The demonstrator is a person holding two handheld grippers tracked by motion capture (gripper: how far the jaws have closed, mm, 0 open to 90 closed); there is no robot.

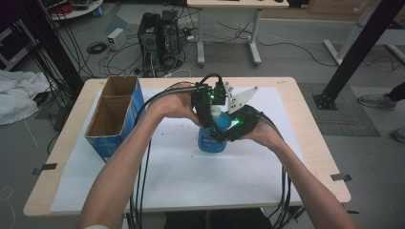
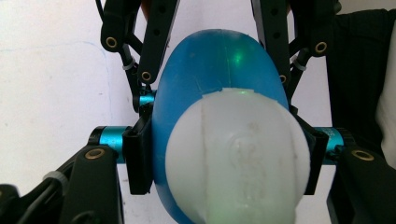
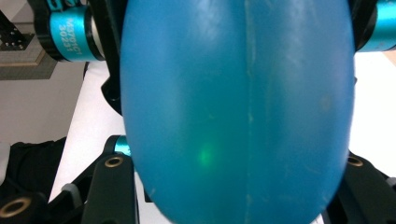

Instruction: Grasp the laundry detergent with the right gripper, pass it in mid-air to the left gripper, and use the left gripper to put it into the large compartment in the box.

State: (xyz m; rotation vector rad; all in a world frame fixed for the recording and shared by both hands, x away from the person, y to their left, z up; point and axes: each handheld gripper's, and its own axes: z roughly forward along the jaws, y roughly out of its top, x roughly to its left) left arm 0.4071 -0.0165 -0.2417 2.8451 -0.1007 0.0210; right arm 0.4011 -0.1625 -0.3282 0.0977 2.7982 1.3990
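Observation:
A blue bottle (image 1: 212,142) with a white cap (image 1: 216,112) stands upright on the white sheet at the table's middle. My left gripper (image 1: 210,125) comes down from the upper left and is shut on the blue bottle just below the cap. In the left gripper view its pads press both sides of the bottle (image 2: 210,65), and the cap (image 2: 238,154) bulges toward the camera. My right gripper (image 1: 224,133) reaches in from the right and holds the bottle's body. In the right gripper view the bottle (image 3: 233,107) spans the whole gap between the jaws.
An open blue cardboard box (image 1: 114,114) stands at the table's left. The white sheet (image 1: 181,176) covers most of the wooden table (image 1: 313,143). Cables trail from both grippers toward the near edge. Computers and more cables sit on the floor behind the table.

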